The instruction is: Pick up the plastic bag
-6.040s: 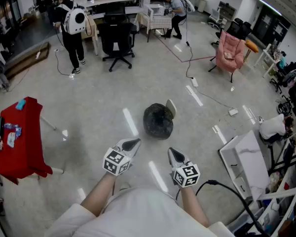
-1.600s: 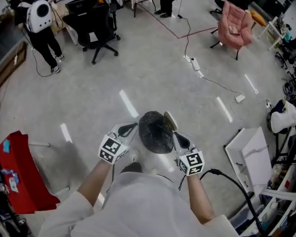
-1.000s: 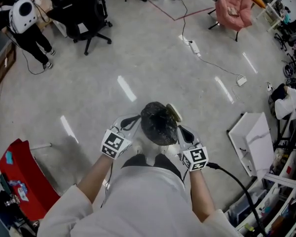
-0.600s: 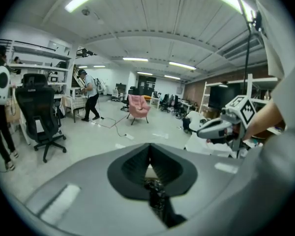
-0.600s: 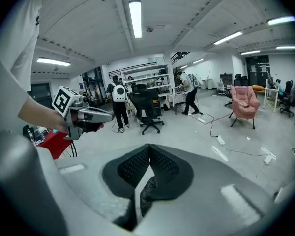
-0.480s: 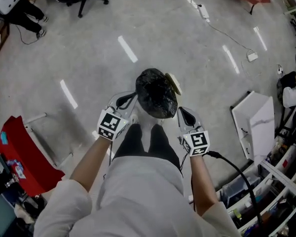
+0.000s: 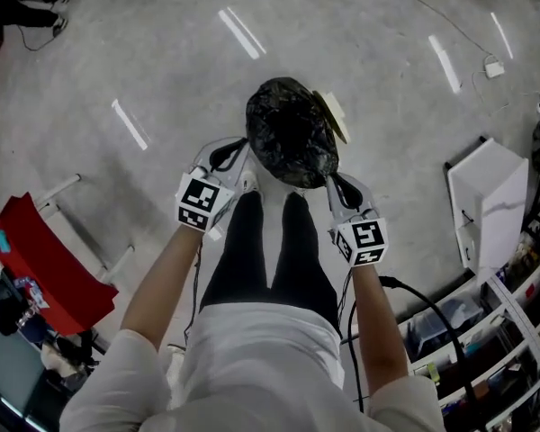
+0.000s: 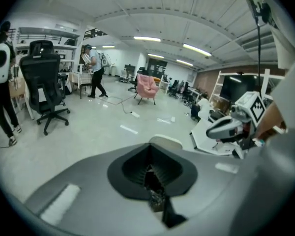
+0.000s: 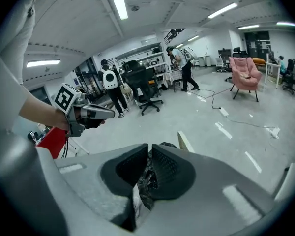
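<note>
Two pinches hold the plastic bag point(image 7: 292, 133), left gripper point(image 7: 237, 154) and right gripper point(image 7: 336, 185) jaws clamped on its film; the lift looks begun, so next raise it evenly.

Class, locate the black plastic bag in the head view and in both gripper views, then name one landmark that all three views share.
Head view: the black plastic bag sits upper centre, a dark crinkled mound.
Left gripper view: bottom centre, only a crinkled bit pinched between the shut jaws.
Right gripper view: lower centre, its film between the jaws, which are starting to open.
Shared landmark: the pale flat piece right beside the bag.
</note>
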### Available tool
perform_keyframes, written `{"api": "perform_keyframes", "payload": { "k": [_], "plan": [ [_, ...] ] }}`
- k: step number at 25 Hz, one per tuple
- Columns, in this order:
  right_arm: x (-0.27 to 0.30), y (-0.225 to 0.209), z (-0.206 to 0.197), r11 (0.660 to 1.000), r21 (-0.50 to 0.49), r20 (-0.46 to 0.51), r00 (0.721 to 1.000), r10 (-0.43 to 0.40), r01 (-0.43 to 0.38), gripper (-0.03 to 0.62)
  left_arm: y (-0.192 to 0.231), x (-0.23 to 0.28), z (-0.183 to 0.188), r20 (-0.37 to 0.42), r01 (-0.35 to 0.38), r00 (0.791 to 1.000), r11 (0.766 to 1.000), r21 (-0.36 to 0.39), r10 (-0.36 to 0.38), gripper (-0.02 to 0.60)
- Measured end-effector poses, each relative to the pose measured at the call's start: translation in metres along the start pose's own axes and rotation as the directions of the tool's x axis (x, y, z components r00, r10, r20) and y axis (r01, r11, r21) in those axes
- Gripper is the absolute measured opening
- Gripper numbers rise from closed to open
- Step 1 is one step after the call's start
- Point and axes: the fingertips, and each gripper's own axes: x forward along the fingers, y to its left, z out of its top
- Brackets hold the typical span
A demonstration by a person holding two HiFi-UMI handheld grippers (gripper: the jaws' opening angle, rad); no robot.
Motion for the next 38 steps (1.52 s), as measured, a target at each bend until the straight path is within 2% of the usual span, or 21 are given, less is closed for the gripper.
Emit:
{"api": "perform_keyframes", "payload": {
  "k": [5, 8, 10, 16, 18, 21, 25, 28, 30, 32, 33, 35, 37, 38],
  "plan": [
    [0.040, -0.030, -0.054, 0.999, 0.043, -0.059, 0.998, -0.022, 0.024, 0.049, 0.018, 0.051, -0.060, -0.072, 0.004, 0.997, 0.999, -0.035, -0.007, 0.005],
    [0.060, -0.048, -0.090, 0.996, 0.067, -0.103, 0.994, -0.046, 0.053, 0.068, 0.038, 0.082, -0.106, -0.146, -0.004, 0.989, 0.995, -0.099, -0.010, 0.006],
    [0.073, -0.063, -0.115, 0.994, 0.081, -0.136, 0.989, -0.065, 0.076, 0.091, 0.054, 0.105, -0.137, -0.192, -0.013, 0.981, 0.986, -0.167, -0.019, 0.053],
    [0.112, -0.099, -0.194, 0.988, 0.086, -0.246, 0.964, -0.103, 0.127, 0.131, 0.100, 0.163, -0.220, -0.305, -0.044, 0.950, 0.945, -0.324, -0.060, 0.074],
    [0.122, -0.109, -0.215, 0.986, 0.089, -0.275, 0.955, -0.113, 0.142, 0.137, 0.115, 0.176, -0.249, -0.365, -0.074, 0.928, 0.917, -0.393, -0.081, 0.102],
    [0.129, -0.119, -0.237, 0.981, 0.107, -0.308, 0.944, -0.122, 0.161, 0.143, 0.134, 0.181, -0.283, -0.422, -0.121, 0.901, 0.872, -0.474, -0.105, 0.109],
    [0.147, -0.124, -0.257, 0.984, 0.123, -0.333, 0.939, -0.083, 0.131, 0.189, 0.136, 0.195, -0.305, -0.395, -0.072, 0.897, 0.817, -0.573, -0.198, 0.161],
    [0.162, -0.126, -0.270, 0.985, 0.134, -0.349, 0.936, -0.052, 0.105, 0.254, 0.133, 0.212, -0.315, -0.367, -0.028, 0.893, 0.784, -0.620, -0.259, 0.228],
    [0.171, -0.129, -0.278, 0.984, 0.139, -0.366, 0.929, -0.057, 0.115, 0.300, 0.132, 0.221, -0.322, -0.360, -0.011, 0.887, 0.764, -0.645, -0.290, 0.268],
    [0.181, -0.135, -0.286, 0.981, 0.138, -0.383, 0.921, -0.076, 0.139, 0.338, 0.134, 0.228, -0.331, -0.340, 0.002, 0.886, 0.735, -0.679, -0.316, 0.287],
    [0.186, -0.136, -0.290, 0.979, 0.144, -0.390, 0.917, -0.079, 0.146, 0.345, 0.136, 0.231, -0.334, -0.314, 0.014, 0.890, 0.709, -0.705, -0.330, 0.288],
    [0.197, -0.136, -0.299, 0.975, 0.174, -0.400, 0.915, -0.056, 0.136, 0.347, 0.138, 0.235, -0.335, -0.234, 0.056, 0.904, 0.641, -0.765, -0.359, 0.290],
    [0.207, -0.130, -0.305, 0.972, 0.213, -0.402, 0.916, -0.008, 0.102, 0.335, 0.133, 0.236, -0.331, -0.157, 0.115, 0.904, 0.580, -0.806, -0.397, 0.220],
    [0.210, -0.127, -0.306, 0.970, 0.225, -0.399, 0.917, 0.011, 0.086, 0.284, 0.130, 0.236, -0.328, -0.127, 0.141, 0.902, 0.559, -0.817, -0.413, 0.175]
  ]
}}
